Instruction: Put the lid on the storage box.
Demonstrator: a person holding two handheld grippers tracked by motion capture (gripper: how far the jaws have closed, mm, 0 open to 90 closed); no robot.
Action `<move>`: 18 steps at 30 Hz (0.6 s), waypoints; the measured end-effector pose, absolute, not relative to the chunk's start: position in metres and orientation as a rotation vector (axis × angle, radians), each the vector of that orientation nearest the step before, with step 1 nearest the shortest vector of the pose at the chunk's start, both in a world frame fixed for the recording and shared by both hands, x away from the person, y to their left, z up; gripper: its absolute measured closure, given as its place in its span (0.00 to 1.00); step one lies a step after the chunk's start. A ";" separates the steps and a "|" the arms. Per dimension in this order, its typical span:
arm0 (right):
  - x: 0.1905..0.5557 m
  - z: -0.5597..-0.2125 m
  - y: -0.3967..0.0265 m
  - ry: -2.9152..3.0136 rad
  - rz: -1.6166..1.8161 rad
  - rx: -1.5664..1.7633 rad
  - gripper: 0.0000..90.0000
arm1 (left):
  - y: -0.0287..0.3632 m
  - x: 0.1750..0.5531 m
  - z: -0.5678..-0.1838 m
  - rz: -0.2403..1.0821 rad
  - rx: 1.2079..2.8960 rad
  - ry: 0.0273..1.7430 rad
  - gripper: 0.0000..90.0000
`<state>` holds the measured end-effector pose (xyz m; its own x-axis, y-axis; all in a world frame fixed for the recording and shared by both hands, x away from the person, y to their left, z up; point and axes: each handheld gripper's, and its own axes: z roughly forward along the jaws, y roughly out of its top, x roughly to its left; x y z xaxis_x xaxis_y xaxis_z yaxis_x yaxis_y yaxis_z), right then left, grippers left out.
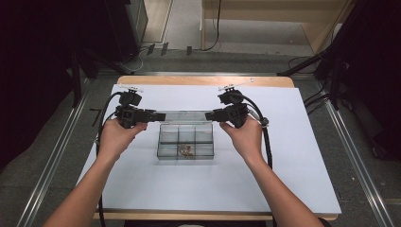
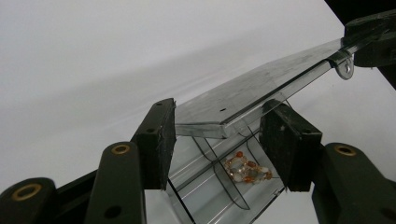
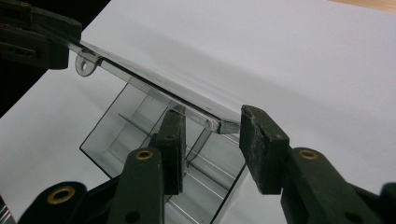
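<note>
A clear plastic compartment box (image 1: 163,138) stands on the white sheet with its lid (image 1: 187,116) swung up at the back. A small string of orange and white beads (image 1: 185,150) lies in a front compartment (image 2: 245,169). My left gripper (image 1: 161,116) is at the lid's left end. In the left gripper view the lid (image 2: 261,84) has one corner between the pads of that gripper (image 2: 219,135), with no clear squeeze. My right gripper (image 1: 210,115) is at the other end. Its jaws (image 3: 212,140) stand around the lid's (image 3: 154,84) corner, with a thin gap at one pad.
The white sheet (image 1: 283,156) covers a wooden table, with free room in front of the box and on both sides. Black cables trail from both grippers towards the person. Dark stands and floor rails flank the table.
</note>
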<state>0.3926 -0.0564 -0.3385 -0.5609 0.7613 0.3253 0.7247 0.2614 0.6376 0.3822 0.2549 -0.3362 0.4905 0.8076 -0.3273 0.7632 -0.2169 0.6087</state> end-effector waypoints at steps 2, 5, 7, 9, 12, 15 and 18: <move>0.391 -0.339 -0.057 2.461 1.203 1.442 0.70 | 0.255 0.381 -0.337 0.075 1.998 1.288 0.52; 0.389 -0.340 -0.057 2.464 1.203 1.444 0.69 | 0.255 0.379 -0.337 0.074 1.998 1.287 0.52; 0.388 -0.341 -0.058 2.466 1.206 1.441 0.69 | 0.255 0.377 -0.337 0.073 2.001 1.287 0.52; 0.387 -0.341 -0.058 2.464 1.206 1.444 0.69 | 0.255 0.377 -0.337 0.074 2.001 1.289 0.52; 0.385 -0.342 -0.058 2.467 1.208 1.437 0.69 | 0.256 0.375 -0.339 0.073 2.001 1.285 0.52; 0.383 -0.344 -0.059 2.467 1.212 1.440 0.69 | 0.256 0.373 -0.341 0.067 2.000 1.288 0.52; 0.382 -0.345 -0.060 2.466 1.215 1.443 0.69 | 0.255 0.372 -0.342 0.066 1.995 1.291 0.52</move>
<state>0.3819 -0.0595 -0.3451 -0.5674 0.7525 0.3345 0.7238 0.2620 0.6383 0.3718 0.2555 -0.3417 0.4905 0.8041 -0.3359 0.7657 -0.2136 0.6067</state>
